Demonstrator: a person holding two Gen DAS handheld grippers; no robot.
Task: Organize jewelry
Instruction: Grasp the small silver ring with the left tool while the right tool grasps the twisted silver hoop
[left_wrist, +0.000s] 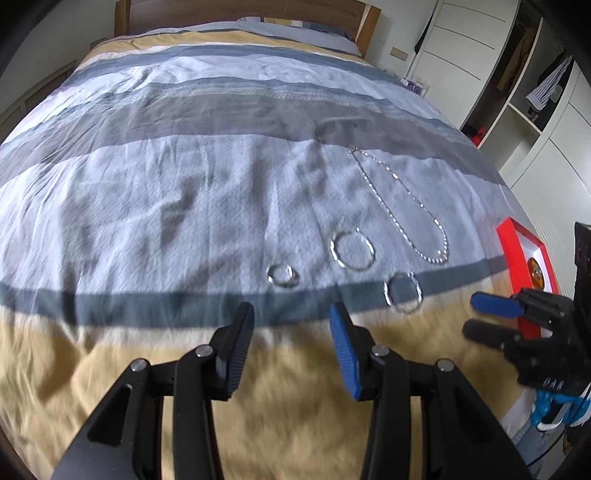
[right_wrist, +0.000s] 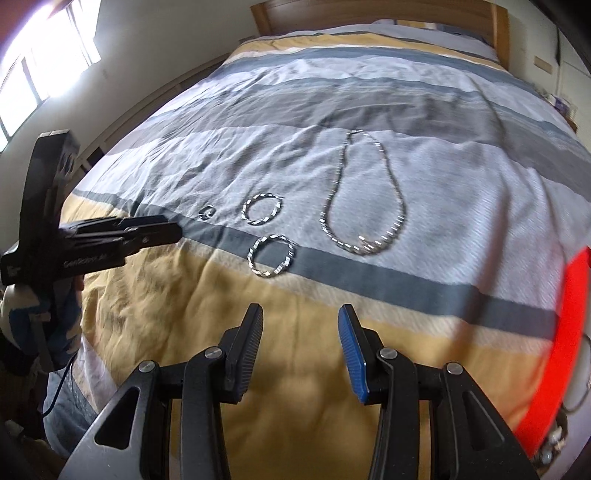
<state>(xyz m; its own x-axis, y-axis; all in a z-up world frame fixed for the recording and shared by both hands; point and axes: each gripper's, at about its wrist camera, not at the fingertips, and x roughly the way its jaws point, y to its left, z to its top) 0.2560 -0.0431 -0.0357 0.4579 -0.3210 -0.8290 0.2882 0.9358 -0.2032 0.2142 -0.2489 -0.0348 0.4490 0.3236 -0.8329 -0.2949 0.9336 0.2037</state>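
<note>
While your left gripper (left_wrist: 291, 325) and right gripper (right_wrist: 301, 326) hover with jaws apart and empty, the silver chain necklace (right_wrist: 364, 192) lies on the striped bed (right_wrist: 369, 350).

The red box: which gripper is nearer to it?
Right. The right gripper hangs just beside the red box, with its fingers in front of the rim. The left gripper is farther off, near the small ring.
</note>
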